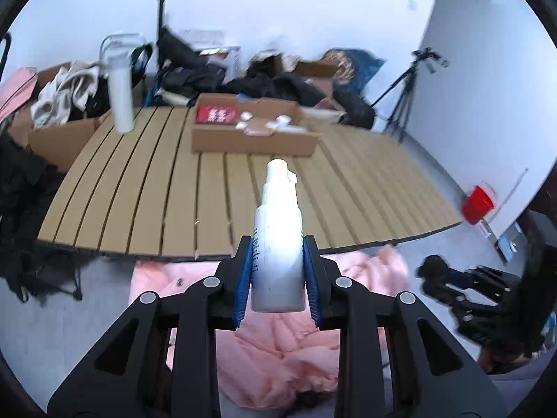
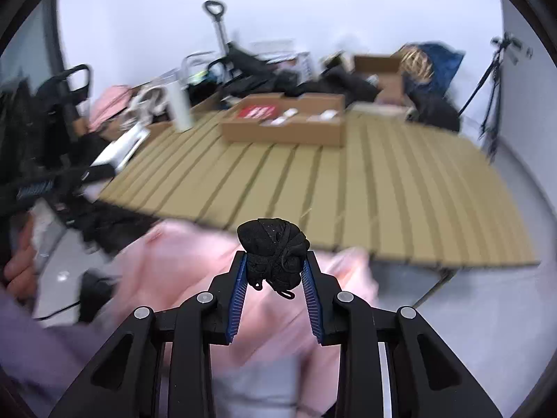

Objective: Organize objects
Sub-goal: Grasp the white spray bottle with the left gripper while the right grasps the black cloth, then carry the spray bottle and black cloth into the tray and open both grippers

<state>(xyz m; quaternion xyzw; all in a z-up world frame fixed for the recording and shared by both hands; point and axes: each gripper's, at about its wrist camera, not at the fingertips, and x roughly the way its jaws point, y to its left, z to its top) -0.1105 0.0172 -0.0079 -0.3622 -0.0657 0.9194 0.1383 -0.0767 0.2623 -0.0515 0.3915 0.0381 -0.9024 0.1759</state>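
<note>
My left gripper point(image 1: 277, 242) is shut on a white pump bottle point(image 1: 278, 219), held upright with its nozzle away from me, above the near edge of a slatted wooden table point(image 1: 156, 191). Between the blue pads of my right gripper point(image 2: 275, 257) sits a black bundle of rolled fabric point(image 2: 271, 244), gripped and hanging over a pink jacket point(image 2: 195, 278) just short of the table point(image 2: 383, 191). A shallow cardboard box point(image 1: 254, 142) with a red packet and small white items stands at the table's far side, and shows in the right wrist view as well point(image 2: 285, 134).
A tall white tumbler point(image 1: 120, 97) stands at the table's far left corner. Dark clothes, bags and open cartons are piled behind the table. A tripod point(image 1: 405, 97) and a red cup point(image 1: 478, 205) are on the right. A person's hand point(image 2: 19, 268) shows at the left.
</note>
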